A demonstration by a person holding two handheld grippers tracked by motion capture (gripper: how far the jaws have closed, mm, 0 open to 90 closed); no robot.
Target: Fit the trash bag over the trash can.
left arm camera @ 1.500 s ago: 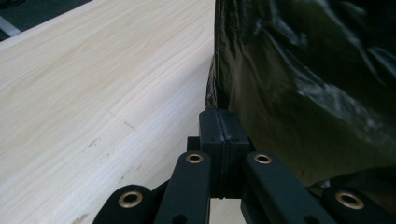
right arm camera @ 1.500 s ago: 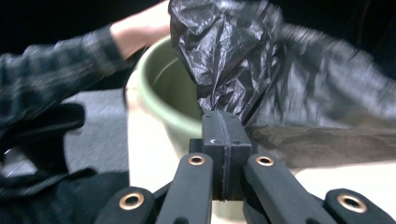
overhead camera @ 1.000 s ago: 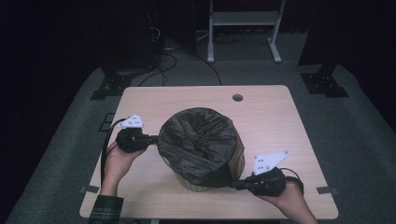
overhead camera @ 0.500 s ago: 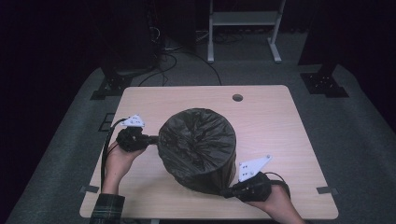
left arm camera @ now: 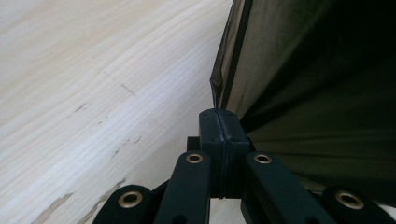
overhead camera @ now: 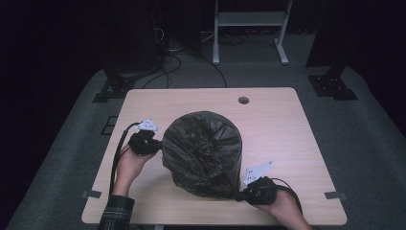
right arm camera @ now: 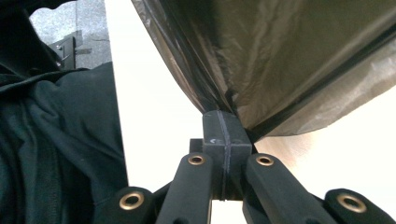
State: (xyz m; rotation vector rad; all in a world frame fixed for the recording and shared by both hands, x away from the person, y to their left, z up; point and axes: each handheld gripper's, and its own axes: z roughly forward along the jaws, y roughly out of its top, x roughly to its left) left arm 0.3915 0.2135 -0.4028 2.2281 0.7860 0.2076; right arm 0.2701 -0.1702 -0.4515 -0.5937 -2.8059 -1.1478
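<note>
Both your jaws are clenched on the bag (overhead camera: pixel 203 151), pinching film at opposite sides: left gripper (overhead camera: pixel 152 145) on the bag's flank, right gripper (overhead camera: pixel 240 195) low on the hem at the near edge of the bench (overhead camera: pixel 282 129). The bag bulks upright between the two grips, above and ahead of each jaw pair. The right one sits lower, so I'd expect the hem to come down that side first.

A light wooden table (overhead camera: pixel 287 139) is lying under both tongs, with a small round hole (overhead camera: pixel 243 100) sitting near its far edge, well beyond them. Past the table, a white metal frame (overhead camera: pixel 249 21) is standing on the grey floor (overhead camera: pixel 368 143), and dark cables (overhead camera: pixel 177 57) are trailing there.
</note>
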